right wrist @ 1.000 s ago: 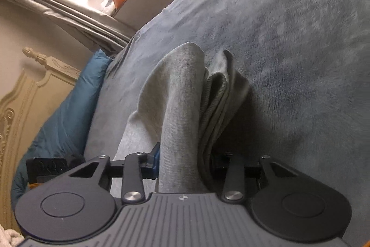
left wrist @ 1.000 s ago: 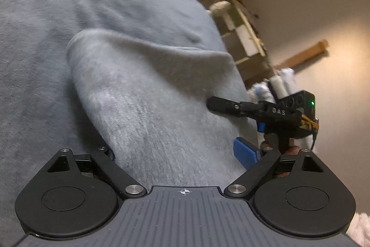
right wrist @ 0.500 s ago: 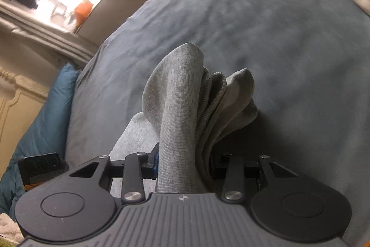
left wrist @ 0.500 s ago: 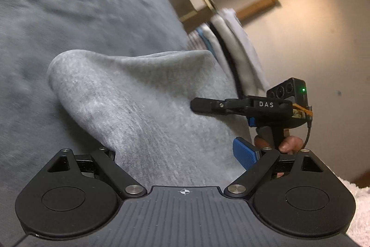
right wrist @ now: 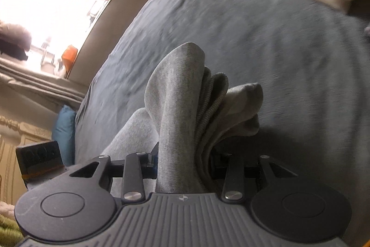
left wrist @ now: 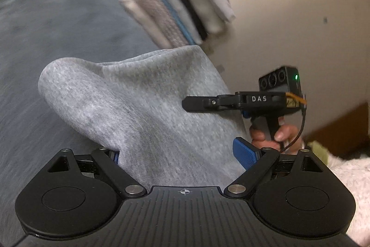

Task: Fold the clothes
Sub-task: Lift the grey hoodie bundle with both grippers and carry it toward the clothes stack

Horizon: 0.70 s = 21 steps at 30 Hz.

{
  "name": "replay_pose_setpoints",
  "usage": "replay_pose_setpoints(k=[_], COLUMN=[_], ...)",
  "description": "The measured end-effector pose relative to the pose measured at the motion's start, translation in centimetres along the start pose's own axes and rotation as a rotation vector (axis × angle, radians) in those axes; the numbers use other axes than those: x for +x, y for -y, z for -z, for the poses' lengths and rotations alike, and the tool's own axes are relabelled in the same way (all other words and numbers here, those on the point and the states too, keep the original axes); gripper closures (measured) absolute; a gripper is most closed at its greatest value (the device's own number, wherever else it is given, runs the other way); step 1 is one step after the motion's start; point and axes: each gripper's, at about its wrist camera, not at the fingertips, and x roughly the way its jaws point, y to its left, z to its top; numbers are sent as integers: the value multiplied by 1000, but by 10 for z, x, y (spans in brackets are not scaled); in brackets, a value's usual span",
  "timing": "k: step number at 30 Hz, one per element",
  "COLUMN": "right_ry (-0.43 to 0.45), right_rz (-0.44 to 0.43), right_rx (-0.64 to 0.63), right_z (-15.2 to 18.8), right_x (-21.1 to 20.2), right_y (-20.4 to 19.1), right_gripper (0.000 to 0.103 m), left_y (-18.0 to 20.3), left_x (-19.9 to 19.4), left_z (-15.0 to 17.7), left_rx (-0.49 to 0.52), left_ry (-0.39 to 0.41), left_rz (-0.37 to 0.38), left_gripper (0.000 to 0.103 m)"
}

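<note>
Here, listed from near to far:

Left gripper (left wrist: 182,154): jaws set wide, a broad fold of cloth filling the gap between them; the blue pad (left wrist: 245,155) at 4 o'clock shows beside the fabric, the other is mostly covered. Whether the pads press the cloth cannot be told.

Right gripper (right wrist: 185,161): jaws drawn in narrow, clamped on a bunched stack of layers rising straight up at 12 o'clock. Also seen side-on in the left view at 3 o'clock, marked DAS, a hand (left wrist: 275,136) on its grip.

Grey garment (left wrist: 138,108): heathered light-grey knit, soft and thick; held off the surface between both grippers. In the left view it bulges to a rounded fold at 10 o'clock; in the right view (right wrist: 180,103) it stands as several folded edges, one ribbed, fanned toward 1 o'clock.

Bed cover (right wrist: 277,50): blue-grey plush, below and beyond the garment in both views.

Stack of folded clothes (left wrist: 180,4): white, mauve and blue-edged layers, blurred, on the cover at 12 o'clock in the left view.

Blue pillow (right wrist: 66,131): at 9 o'clock in the right view, by a cream headboard.
</note>
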Motion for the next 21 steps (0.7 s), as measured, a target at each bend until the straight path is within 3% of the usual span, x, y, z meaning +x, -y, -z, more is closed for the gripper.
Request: replay_pose_setpoints(k=[11, 14, 21], right_ry=[114, 131, 131], right_rz=[245, 304, 337], right_rx=[-122, -159, -229], right_z=[-45, -57, -91], right_x=[-147, -182, -222], right_y=[96, 123, 180], right_gripper=[63, 63, 63], left_y=[69, 86, 114], left_x=[177, 220, 299], left_z=[-42, -45, -48], left_rx=[112, 126, 112], left_ry=[-53, -25, 35], left_rz=[108, 122, 103], left_gripper=[18, 18, 18])
